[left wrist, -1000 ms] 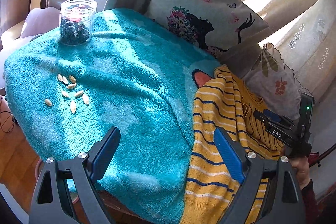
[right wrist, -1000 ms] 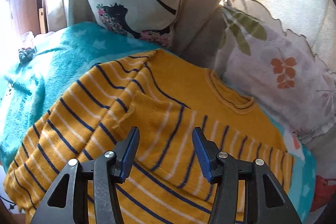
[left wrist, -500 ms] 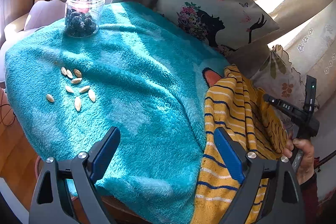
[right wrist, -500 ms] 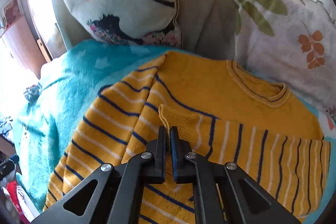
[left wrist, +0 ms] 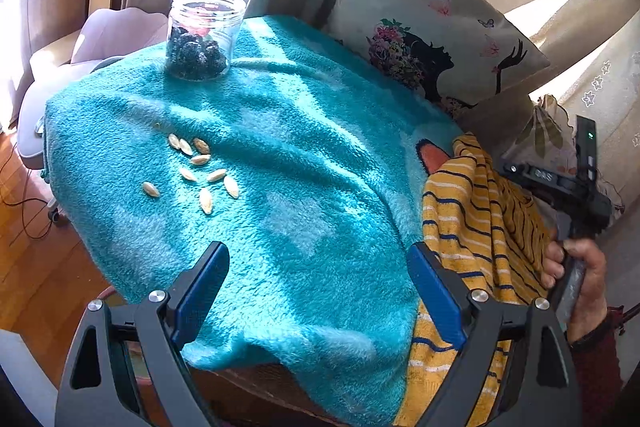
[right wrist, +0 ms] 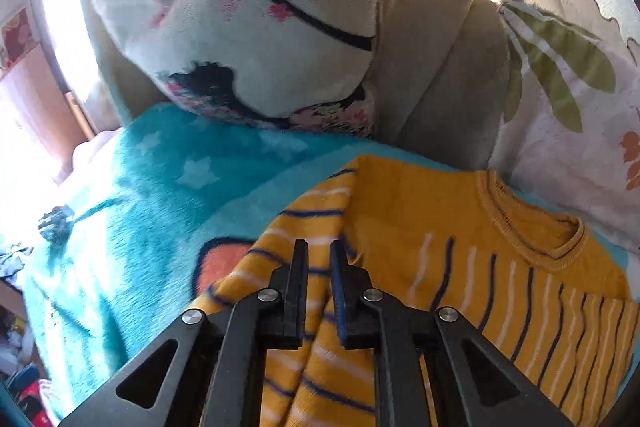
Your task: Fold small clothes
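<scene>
Two grippers, two views. Left gripper (left wrist: pixel 318 285) spread wide, blue pads apart, hovering over teal blanket (left wrist: pixel 280 155) with nothing between the fingers. Right gripper (right wrist: pixel 319 261) pressed nearly together, pinching a raised fold of yellow striped sweater (right wrist: pixel 440 227); cloth bunched and pulled up between the pads, draping down on both sides. Rest of sweater lying flat on blanket toward 3 o'clock in the right wrist view, collar (right wrist: pixel 532 227) toward 2 o'clock, close to leaf-print cushion (right wrist: pixel 568 75). From the left wrist view, sweater (left wrist: pixel 472 227) at 4 o'clock, its near edge hanging over the blanket's front; right gripper (left wrist: pixel 560 183) beyond it, held by a hand (left wrist: pixel 580 275) at the far right. Jar (left wrist: pixel 204 35) of dark round things upright at 11 o'clock on blanket, well apart from sweater. Scattered pale seeds (left wrist: pixel 200 167) at 9 o'clock, between jar and left gripper. Silhouette pillow (left wrist: pixel 432 39) propped at 1 o'clock behind blanket.
</scene>
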{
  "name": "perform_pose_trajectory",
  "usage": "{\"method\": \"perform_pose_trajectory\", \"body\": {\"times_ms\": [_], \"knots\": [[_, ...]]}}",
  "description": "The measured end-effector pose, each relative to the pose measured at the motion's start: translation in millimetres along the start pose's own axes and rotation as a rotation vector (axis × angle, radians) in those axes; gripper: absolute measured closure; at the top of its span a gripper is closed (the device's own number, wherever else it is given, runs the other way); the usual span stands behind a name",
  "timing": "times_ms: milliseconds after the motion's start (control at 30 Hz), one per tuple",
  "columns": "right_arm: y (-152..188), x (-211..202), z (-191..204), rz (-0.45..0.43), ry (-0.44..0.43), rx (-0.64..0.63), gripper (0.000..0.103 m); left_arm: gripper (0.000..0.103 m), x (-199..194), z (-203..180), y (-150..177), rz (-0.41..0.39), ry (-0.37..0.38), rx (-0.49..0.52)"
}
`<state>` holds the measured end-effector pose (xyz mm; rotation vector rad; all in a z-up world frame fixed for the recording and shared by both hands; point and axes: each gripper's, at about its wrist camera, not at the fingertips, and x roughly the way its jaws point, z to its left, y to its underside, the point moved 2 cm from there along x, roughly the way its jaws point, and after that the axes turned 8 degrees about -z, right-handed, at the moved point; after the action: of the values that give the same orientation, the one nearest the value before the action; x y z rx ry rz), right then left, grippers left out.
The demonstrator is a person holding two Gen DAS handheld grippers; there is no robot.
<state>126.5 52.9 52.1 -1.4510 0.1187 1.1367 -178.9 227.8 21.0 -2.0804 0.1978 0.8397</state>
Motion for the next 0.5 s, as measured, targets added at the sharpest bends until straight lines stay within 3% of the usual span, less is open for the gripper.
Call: {"method": "perform_pose_trajectory", "body": {"times_ms": [133, 200, 333, 500], "knots": [[63, -41, 33, 0.109, -0.230, 0.024, 0.083, 0.013, 12, 11, 1, 0.029, 0.001, -0.045], [93, -52, 43, 0.160, -0.287, 0.034, 0.081, 0.013, 17, 9, 4, 0.047, 0.023, -0.053], [145, -68, 51, 0.184, -0.221, 0.012, 0.070, 0.013, 15, -6, 10, 0.059, 0.056, -0.013], [164, -92, 50, 0.126, -0.165, 0.003, 0.055, 0.013, 3, -11, 11, 0.038, 0.074, -0.007]]}}
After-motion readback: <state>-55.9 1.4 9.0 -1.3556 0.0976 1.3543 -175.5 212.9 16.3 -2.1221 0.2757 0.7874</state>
